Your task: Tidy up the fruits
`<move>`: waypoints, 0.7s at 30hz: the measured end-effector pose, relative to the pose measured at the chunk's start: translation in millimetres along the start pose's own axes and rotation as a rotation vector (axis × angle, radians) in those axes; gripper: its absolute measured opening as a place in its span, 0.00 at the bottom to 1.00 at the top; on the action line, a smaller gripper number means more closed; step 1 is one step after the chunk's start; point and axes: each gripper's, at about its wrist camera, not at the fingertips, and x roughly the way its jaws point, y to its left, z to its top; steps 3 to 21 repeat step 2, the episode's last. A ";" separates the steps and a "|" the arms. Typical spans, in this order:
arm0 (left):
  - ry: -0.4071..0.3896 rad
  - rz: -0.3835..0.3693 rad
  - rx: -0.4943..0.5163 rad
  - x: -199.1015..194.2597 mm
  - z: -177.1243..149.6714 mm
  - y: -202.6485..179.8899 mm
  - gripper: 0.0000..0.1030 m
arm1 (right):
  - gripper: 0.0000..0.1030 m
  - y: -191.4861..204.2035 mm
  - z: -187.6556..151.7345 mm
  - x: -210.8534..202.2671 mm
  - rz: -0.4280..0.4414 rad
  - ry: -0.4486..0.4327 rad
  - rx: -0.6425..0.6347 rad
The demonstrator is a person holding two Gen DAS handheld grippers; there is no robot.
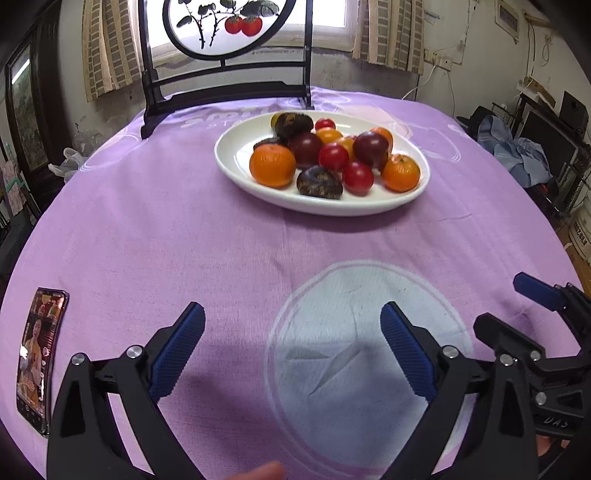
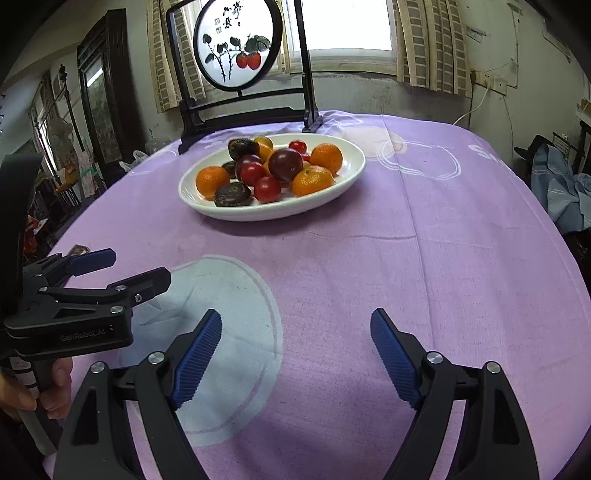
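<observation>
A white oval plate (image 1: 369, 206) stands toward the far side of the purple-clothed table and shows in the right wrist view too (image 2: 207, 210). It holds mixed fruit: oranges (image 1: 272, 165) (image 2: 211, 181), red tomatoes (image 1: 357, 177) (image 2: 267, 189), dark purple plums (image 1: 370, 147) (image 2: 285, 164) and dark wrinkled fruits (image 1: 319, 182) (image 2: 232, 194). My left gripper (image 1: 291, 314) is open and empty, low over the cloth near the table's front. My right gripper (image 2: 295, 319) is open and empty, to its right. Each gripper shows at the edge of the other's view: the left one (image 2: 122, 267), the right one (image 1: 506, 306).
A phone (image 1: 40, 354) lies at the front left of the table. A dark wooden stand with a round painted screen (image 1: 229, 26) (image 2: 236, 44) stands behind the plate. A pale blue circle (image 1: 369, 354) is printed on the cloth under the grippers. Clutter surrounds the table.
</observation>
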 end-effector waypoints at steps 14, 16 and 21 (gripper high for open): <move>0.014 0.000 0.014 5.9 -4.1 -1.3 0.91 | 0.83 0.9 -2.3 2.6 -0.014 0.016 -0.007; 0.014 0.000 0.014 5.9 -4.1 -1.3 0.91 | 0.83 0.9 -2.3 2.6 -0.014 0.016 -0.007; 0.014 0.000 0.014 5.9 -4.1 -1.3 0.91 | 0.83 0.9 -2.3 2.6 -0.014 0.016 -0.007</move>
